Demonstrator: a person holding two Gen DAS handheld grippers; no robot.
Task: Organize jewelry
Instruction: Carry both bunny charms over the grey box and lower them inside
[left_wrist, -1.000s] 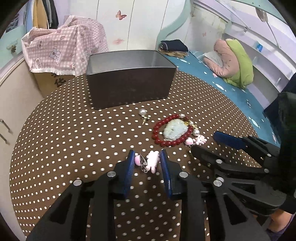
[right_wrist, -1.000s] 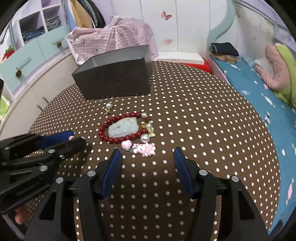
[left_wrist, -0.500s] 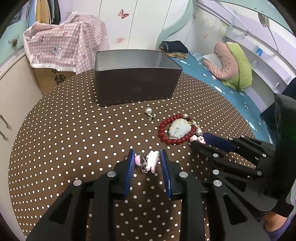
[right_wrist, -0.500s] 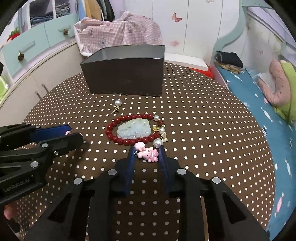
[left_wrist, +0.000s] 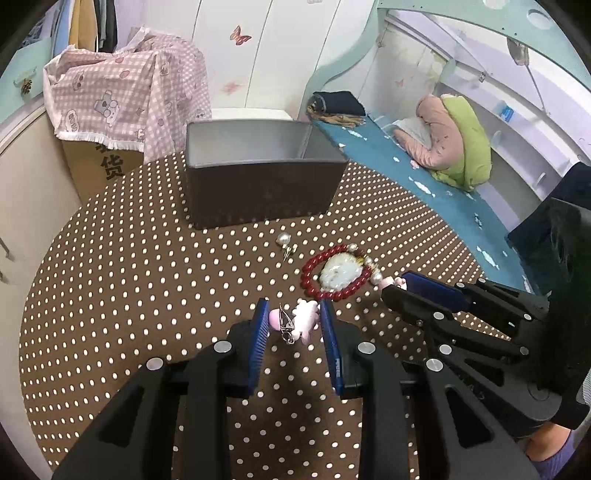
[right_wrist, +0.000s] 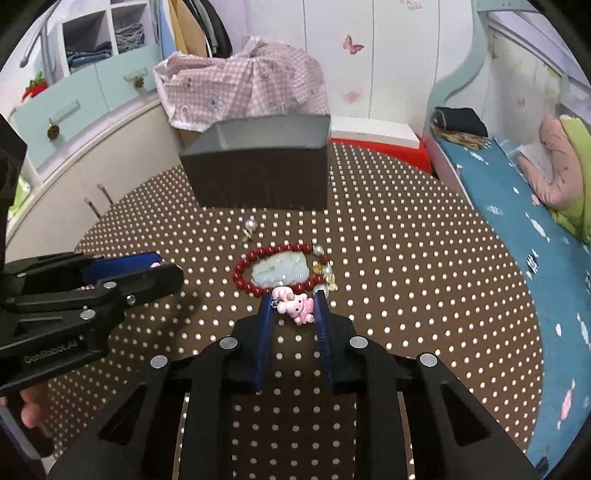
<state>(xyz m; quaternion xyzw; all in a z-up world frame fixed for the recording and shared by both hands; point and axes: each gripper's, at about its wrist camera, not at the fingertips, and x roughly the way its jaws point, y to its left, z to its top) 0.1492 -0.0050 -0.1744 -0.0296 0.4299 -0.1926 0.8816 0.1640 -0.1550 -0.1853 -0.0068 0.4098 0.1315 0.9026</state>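
My left gripper (left_wrist: 294, 320) is shut on a pink charm earring (left_wrist: 300, 320) and holds it above the dotted table. My right gripper (right_wrist: 293, 308) is shut on a second pink pig charm earring (right_wrist: 295, 305), lifted just in front of the red bead bracelet (right_wrist: 240, 275) with a pale jade pendant (right_wrist: 280, 267) inside it. A pearl earring (right_wrist: 250, 224) lies between the bracelet and the open dark box (right_wrist: 258, 162). The box (left_wrist: 258, 184), the bracelet (left_wrist: 314, 286) and the pearl earring (left_wrist: 283, 240) also show in the left wrist view.
The round table (left_wrist: 129, 277) has a brown white-dotted cloth. Gold and pearl pieces (right_wrist: 327, 271) lie at the bracelet's right. A pink checked cloth (left_wrist: 122, 96) covers a carton behind the box. A bed (right_wrist: 535, 206) runs along the right.
My right gripper closed on the pig charm earring and lifted it. Both grippers rose and moved toward the box. My left gripper kept its hold.
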